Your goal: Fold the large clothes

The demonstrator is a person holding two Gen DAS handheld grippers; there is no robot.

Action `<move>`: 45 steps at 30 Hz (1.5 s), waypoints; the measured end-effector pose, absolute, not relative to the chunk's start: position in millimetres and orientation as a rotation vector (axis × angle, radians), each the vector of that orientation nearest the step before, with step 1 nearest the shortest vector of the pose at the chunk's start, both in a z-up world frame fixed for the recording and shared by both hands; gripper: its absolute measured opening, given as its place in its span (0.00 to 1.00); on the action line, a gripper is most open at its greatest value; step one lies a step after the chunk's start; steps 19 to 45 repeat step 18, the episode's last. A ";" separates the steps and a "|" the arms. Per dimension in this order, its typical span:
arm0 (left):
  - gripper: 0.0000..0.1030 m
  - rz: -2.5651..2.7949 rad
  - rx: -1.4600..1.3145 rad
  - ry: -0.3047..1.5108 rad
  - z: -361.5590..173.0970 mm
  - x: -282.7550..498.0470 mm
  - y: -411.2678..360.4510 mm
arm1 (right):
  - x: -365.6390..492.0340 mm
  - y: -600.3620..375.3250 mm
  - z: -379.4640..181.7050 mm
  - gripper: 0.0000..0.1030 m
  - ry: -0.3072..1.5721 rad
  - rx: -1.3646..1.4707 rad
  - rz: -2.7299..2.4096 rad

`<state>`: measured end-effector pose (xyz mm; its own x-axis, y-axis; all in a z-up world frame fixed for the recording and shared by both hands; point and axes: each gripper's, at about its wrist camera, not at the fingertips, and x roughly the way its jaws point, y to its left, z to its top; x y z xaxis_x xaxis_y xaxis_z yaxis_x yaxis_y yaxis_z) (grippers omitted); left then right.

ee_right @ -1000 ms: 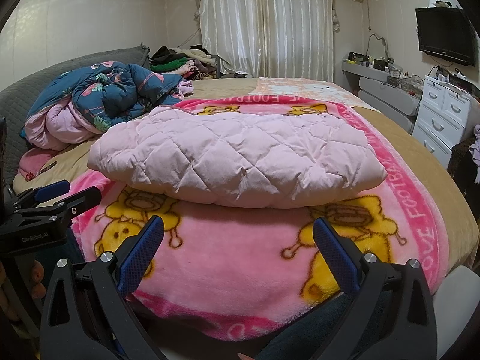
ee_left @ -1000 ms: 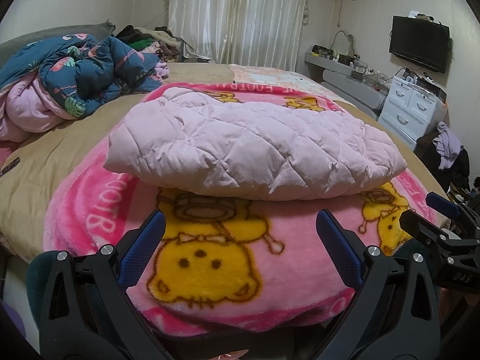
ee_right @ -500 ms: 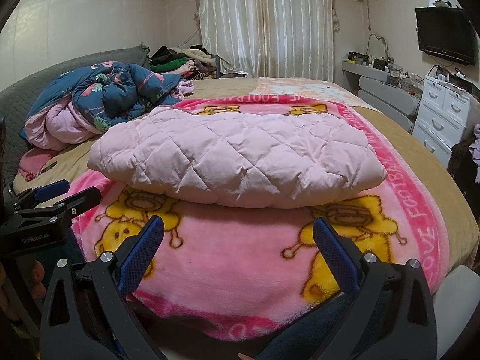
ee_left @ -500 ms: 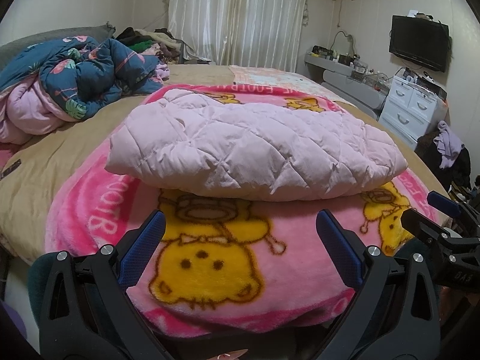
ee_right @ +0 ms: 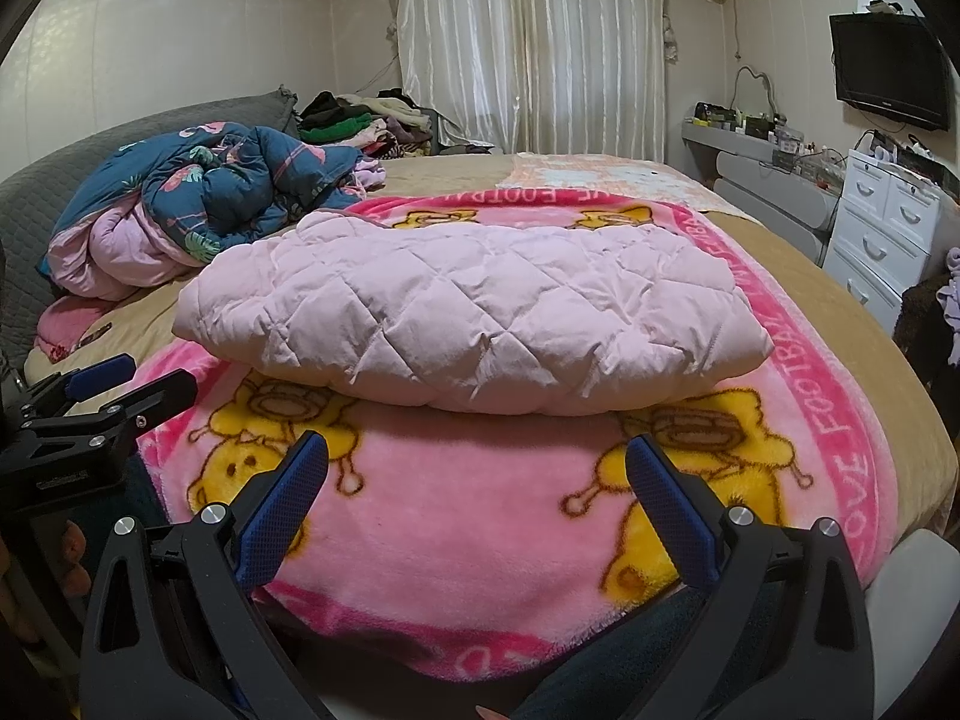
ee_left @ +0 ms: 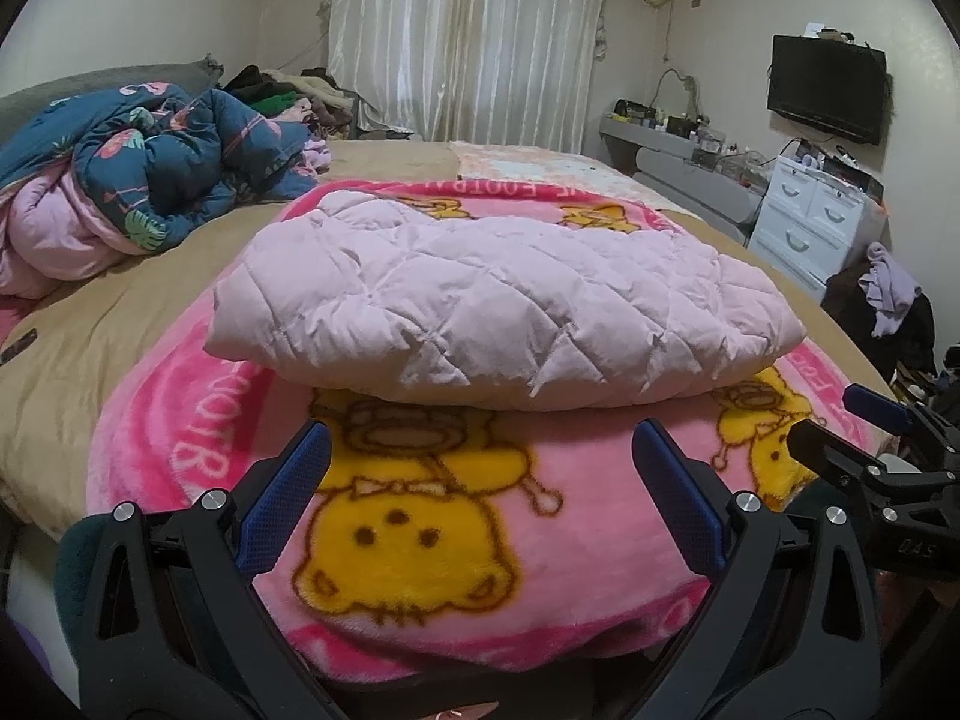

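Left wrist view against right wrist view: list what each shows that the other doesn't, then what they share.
Only the left wrist view shows the right gripper at its right edge, and most of the lilac garment draped by the drawers.

Only the right wrist view shows the left gripper at its left edge, with a little of the hand under it.

Both show the folded pink quilted jacket lying on the pink cartoon blanket, the rumpled blue floral quilt, curtains, wall TV and white drawers. Each view's own jaws stand open and empty.
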<state>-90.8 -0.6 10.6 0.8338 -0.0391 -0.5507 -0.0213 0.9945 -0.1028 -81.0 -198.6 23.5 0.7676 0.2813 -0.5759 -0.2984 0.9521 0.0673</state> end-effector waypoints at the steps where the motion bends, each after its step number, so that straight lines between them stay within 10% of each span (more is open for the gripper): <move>1: 0.91 -0.012 -0.110 0.578 10.8 -91.1 0.3 | -81.5 -199.8 23.8 0.96 0.620 -0.029 0.315; 13: 0.91 0.117 -0.189 0.646 3.8 -67.2 53.7 | -69.5 -267.4 24.2 0.96 0.604 0.065 0.147; 18: 0.91 0.434 -0.249 0.692 3.9 -22.8 191.0 | -47.1 -419.2 -10.2 0.96 0.629 0.179 -0.293; 45: 0.91 0.434 -0.249 0.692 3.9 -22.8 191.0 | -47.1 -419.2 -10.2 0.96 0.629 0.179 -0.293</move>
